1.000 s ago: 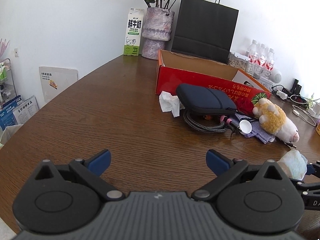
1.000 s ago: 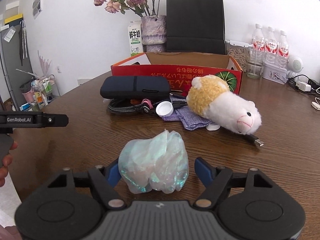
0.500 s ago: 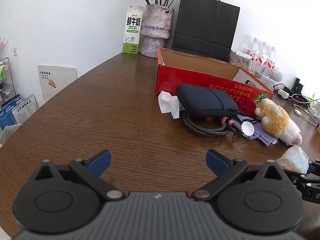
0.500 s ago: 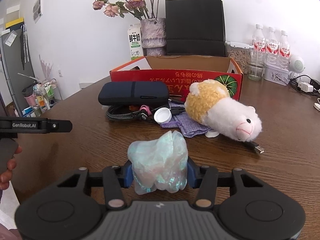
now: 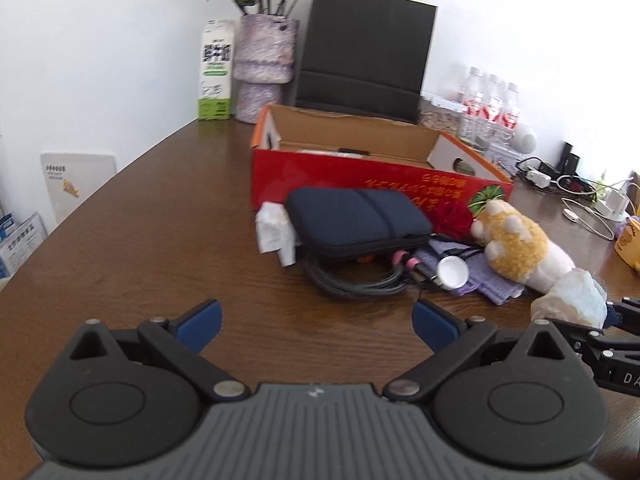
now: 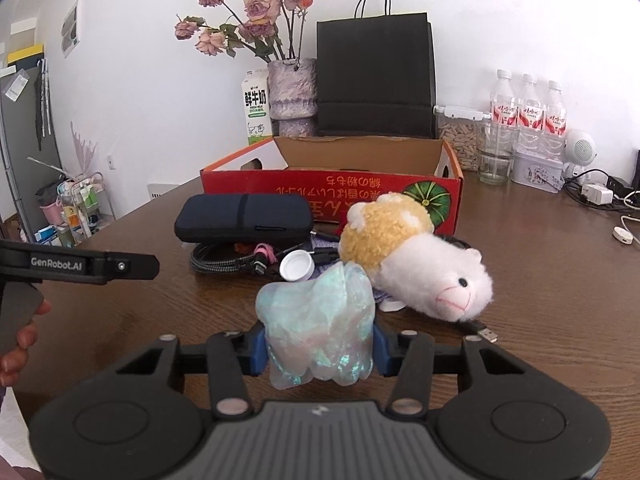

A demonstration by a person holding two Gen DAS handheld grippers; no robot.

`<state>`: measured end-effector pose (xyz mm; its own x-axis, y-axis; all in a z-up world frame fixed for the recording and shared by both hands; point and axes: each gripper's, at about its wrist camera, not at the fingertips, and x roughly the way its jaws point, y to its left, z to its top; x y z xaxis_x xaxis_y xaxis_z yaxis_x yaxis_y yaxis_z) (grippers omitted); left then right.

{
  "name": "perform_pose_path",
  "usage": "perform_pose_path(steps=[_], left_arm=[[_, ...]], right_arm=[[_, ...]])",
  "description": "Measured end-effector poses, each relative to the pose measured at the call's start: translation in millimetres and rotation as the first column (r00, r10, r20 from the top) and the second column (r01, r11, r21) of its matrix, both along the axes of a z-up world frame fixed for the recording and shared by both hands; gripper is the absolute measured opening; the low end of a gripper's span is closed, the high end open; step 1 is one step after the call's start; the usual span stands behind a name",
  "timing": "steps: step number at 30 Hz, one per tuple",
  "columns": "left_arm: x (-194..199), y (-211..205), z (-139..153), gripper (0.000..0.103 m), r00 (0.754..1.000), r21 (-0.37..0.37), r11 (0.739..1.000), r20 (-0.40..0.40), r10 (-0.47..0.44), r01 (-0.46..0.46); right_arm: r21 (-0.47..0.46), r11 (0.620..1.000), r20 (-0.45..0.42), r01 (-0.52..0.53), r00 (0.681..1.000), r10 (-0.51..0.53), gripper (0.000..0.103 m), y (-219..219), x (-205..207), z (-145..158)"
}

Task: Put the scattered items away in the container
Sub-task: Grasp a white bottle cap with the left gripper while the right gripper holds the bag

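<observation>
My right gripper (image 6: 318, 350) is shut on a crumpled iridescent plastic wrap (image 6: 320, 328), which it holds just off the brown table. Behind it lie a plush animal (image 6: 416, 264), a white cap (image 6: 297, 265), a purple cloth (image 5: 486, 280), a braided cable (image 6: 224, 260) and a dark blue pouch (image 6: 244, 218). The red open cardboard box (image 6: 332, 192) stands behind them. In the left wrist view, my left gripper (image 5: 316, 322) is open and holds nothing, over bare table short of the cable (image 5: 352, 284), pouch (image 5: 356, 220) and white tissue (image 5: 274, 232). The wrap (image 5: 572, 298) shows at the right.
Behind the box stand a black paper bag (image 6: 374, 76), a vase of flowers (image 6: 290, 96), a milk carton (image 6: 256, 108) and several water bottles (image 6: 528, 112). Chargers and cables (image 6: 600, 196) lie at the far right. A hand (image 6: 20, 336) shows at the left edge.
The right gripper closed on the plastic wrap and lifted it slightly. The left gripper moved forward toward the pouch and cable, staying open.
</observation>
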<state>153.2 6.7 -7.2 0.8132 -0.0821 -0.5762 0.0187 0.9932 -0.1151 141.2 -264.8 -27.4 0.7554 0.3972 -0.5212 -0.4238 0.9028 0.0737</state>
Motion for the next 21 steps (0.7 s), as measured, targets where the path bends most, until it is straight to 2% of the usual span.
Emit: perform_pose_path(steps=[8, 12, 14, 17, 20, 21], left_arm=[[28, -51, 13, 0.103, 0.995, 0.044, 0.995, 0.033, -0.095, 0.093], [43, -76, 14, 0.103, 0.992, 0.097, 0.988, 0.031, -0.122, 0.119], [51, -87, 11, 0.098, 0.99, 0.11, 0.985, 0.015, -0.137, 0.135], [65, -101, 4, 0.082, 0.989, 0.113, 0.982, -0.024, -0.147, 0.149], [74, -111, -2, 0.074, 0.986, 0.127, 0.979, -0.046, -0.157, 0.162], [76, -114, -4, 0.068, 0.986, 0.138, 0.976, -0.048, -0.162, 0.167]], right_arm=[[-0.021, 0.999, 0.076, 0.049, 0.996, -0.047, 0.047, -29, 15, 23], [-0.026, 0.997, 0.083, 0.071, 0.994, -0.068, 0.047, -45, 30, 28], [-0.02, 0.997, 0.08, 0.072, 0.994, -0.071, 0.047, -51, 39, 30], [-0.015, 0.998, 0.087, 0.063, 0.994, -0.061, 0.047, -55, 51, 33], [-0.009, 0.999, 0.098, 0.042, 0.994, -0.04, 0.048, -55, 63, 35], [-0.006, 0.999, 0.102, 0.036, 0.994, -0.035, 0.048, -54, 67, 35]])
